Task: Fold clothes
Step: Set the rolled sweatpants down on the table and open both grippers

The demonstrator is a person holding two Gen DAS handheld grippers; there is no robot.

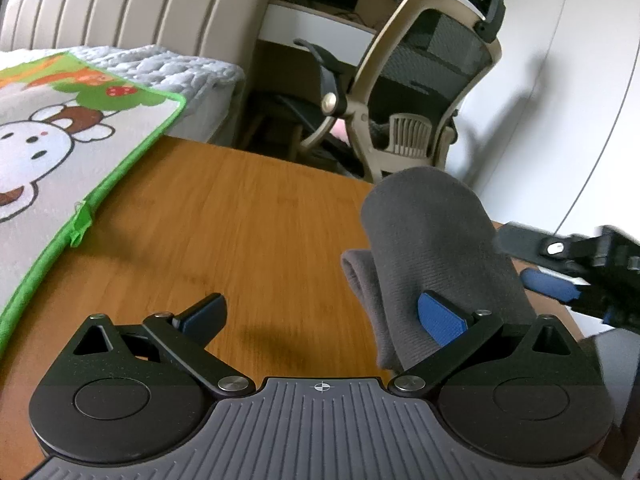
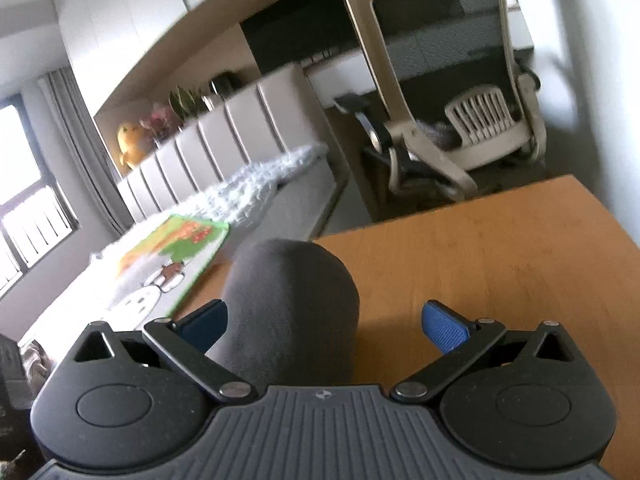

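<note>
Fold appears nearly done, judging by shape: grey garment (image 1: pixel 436 248) sits bunched/rolled on wooden bench (image 1: pixel 240 208), lower right of frame in left view. Left tool (image 1: pixel 322 318) wide, empty; right tool (image 2: pixel 324 322) wide, straddling the roll, no grip. Left: tidy or set aside.

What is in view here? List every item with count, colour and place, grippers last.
Grey garment: one, dark grey, bunched on the table between the two grippers.
Table: one, orange-brown wood, under the garment.
Cartoon mat: one, green-edged, lying over the table's left edge.
Quilt: one, pale blue-white, on the bed behind the mat.
Headboard: one, beige, padded.
Office chair: one, beige frame, dark mesh, beyond the table.
Yellow plush toy: one, above the headboard.
Left gripper: one, black, blue pads, open.
Right gripper: one, black, blue pads, open, garment between its fingers.
</note>
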